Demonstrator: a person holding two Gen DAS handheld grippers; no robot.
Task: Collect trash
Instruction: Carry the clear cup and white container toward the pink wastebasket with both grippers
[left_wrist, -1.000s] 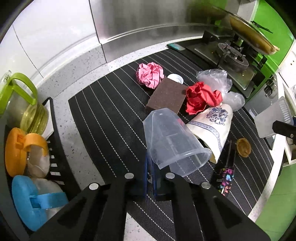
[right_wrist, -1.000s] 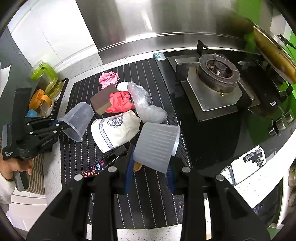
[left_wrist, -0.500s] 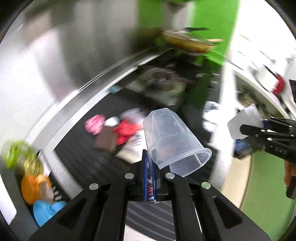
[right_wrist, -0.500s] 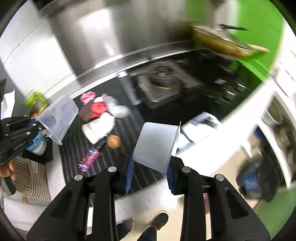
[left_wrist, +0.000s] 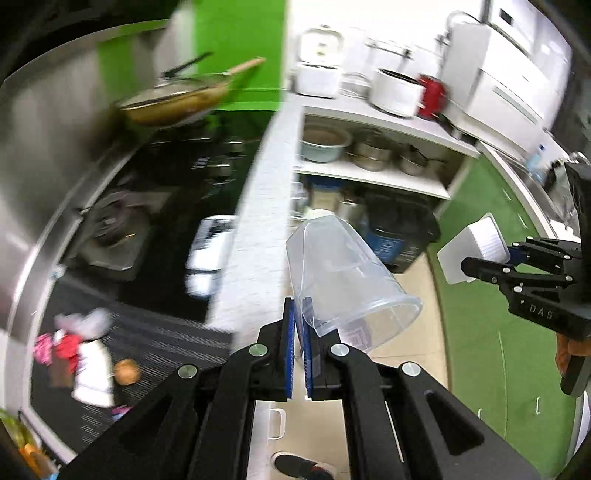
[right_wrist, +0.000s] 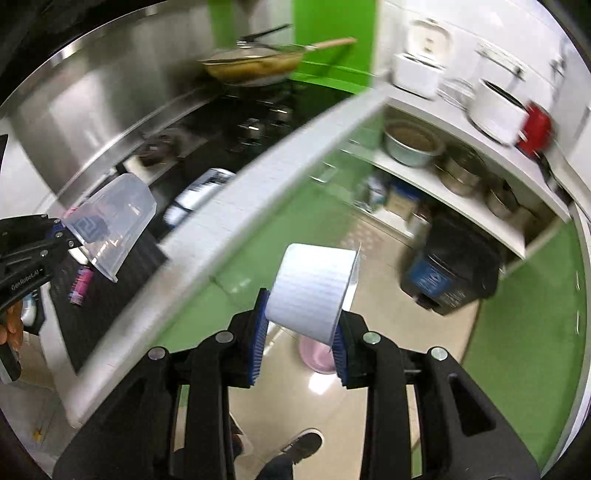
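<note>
My left gripper (left_wrist: 298, 321) is shut on the rim wall of a clear plastic cup (left_wrist: 343, 280), held tilted over the counter edge and floor. The same cup (right_wrist: 110, 225) and left gripper (right_wrist: 55, 236) show at the left of the right wrist view. My right gripper (right_wrist: 300, 321) is shut on a white ribbed plastic cup (right_wrist: 314, 288), pads pressed on both sides; the white cup (left_wrist: 471, 247) also appears at the right of the left wrist view. A black trash bin (right_wrist: 454, 269) with a blue label stands on the floor below the shelves; the bin (left_wrist: 399, 232) lies behind the clear cup.
Red and pink crumpled paper, a white patterned bag (left_wrist: 92, 369) and a small brown bowl (left_wrist: 126, 372) lie on the black striped mat. A stove and lidded pan (right_wrist: 258, 62) sit behind. Shelves hold pots (right_wrist: 412, 144). A pink basin (right_wrist: 316, 356) and a shoe (right_wrist: 301, 446) are on the floor.
Both grippers swung away from the mat toward the right, past the counter edge, each still carrying its cup. The view now takes in the floor, shelves and trash bin.
</note>
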